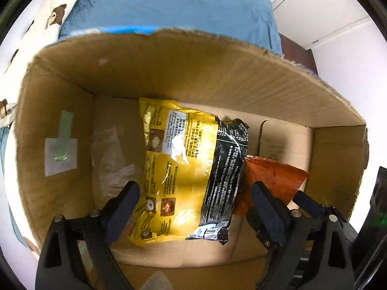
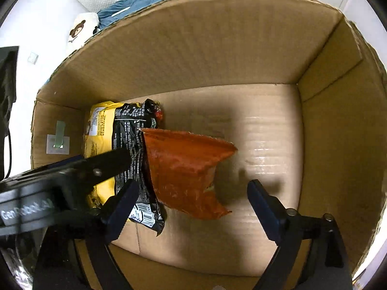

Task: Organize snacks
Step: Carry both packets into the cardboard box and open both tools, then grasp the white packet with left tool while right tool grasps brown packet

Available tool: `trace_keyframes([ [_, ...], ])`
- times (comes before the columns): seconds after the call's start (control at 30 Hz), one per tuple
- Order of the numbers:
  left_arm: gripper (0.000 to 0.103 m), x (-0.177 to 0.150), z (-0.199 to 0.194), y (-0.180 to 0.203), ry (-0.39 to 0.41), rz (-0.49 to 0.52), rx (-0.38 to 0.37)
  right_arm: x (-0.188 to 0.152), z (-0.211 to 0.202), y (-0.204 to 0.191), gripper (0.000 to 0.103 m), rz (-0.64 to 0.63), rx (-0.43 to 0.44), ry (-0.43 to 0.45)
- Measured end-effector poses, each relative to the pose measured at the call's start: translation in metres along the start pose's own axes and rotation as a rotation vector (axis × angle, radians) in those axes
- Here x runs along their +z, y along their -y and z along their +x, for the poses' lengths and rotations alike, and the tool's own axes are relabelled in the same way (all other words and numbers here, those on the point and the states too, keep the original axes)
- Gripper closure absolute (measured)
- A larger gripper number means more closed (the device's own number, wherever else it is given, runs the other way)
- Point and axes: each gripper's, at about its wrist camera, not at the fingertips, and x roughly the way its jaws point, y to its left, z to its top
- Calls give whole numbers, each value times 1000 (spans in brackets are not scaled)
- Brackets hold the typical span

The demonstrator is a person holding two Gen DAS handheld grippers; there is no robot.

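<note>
Both of your grippers point steeply down into the open cardboard box (image 2: pixel 217 48), and both sets of jaws stand wide with nothing pressed between the pads. Your left gripper (image 1: pixel 196 207) straddles the near end of the yellow-and-black snack bag (image 1: pixel 188 169); your right gripper (image 2: pixel 193 205) hangs over the orange snack bag (image 2: pixel 186 169), whose lower edge sits between the fingers without touching either.

The yellow-and-black bag lies flat on the box floor toward the left wall, printed back facing up. Its long axis runs from the near side of the box toward the far wall, and its black half faces the middle of the box. That alignment with the left wall reads as deliberate packing, keeping the right half of the floor bare for more snacks.

The orange bag sits just beside it, overlapping its black edge and leaning on it. It looks crumpled, with one corner pointing toward the right wall and another toward the near side, so its long axis runs slantwise. It looks dropped rather than laid down, and you may want to square it against its neighbour.
</note>
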Motion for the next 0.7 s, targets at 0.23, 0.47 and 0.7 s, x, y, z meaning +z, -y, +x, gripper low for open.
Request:
trace_keyframes([
  [0.23, 9, -26, -56, 7, 112, 41, 5, -19, -18, -5, 9, 14, 29, 22],
  [0.47, 9, -73, -114, 4, 305, 98, 81, -55, -66, -18, 9, -12, 49, 109],
  [0.7, 9, -148, -146, -12, 395, 77, 48, -129, -119, -27, 9, -18, 64, 180],
])
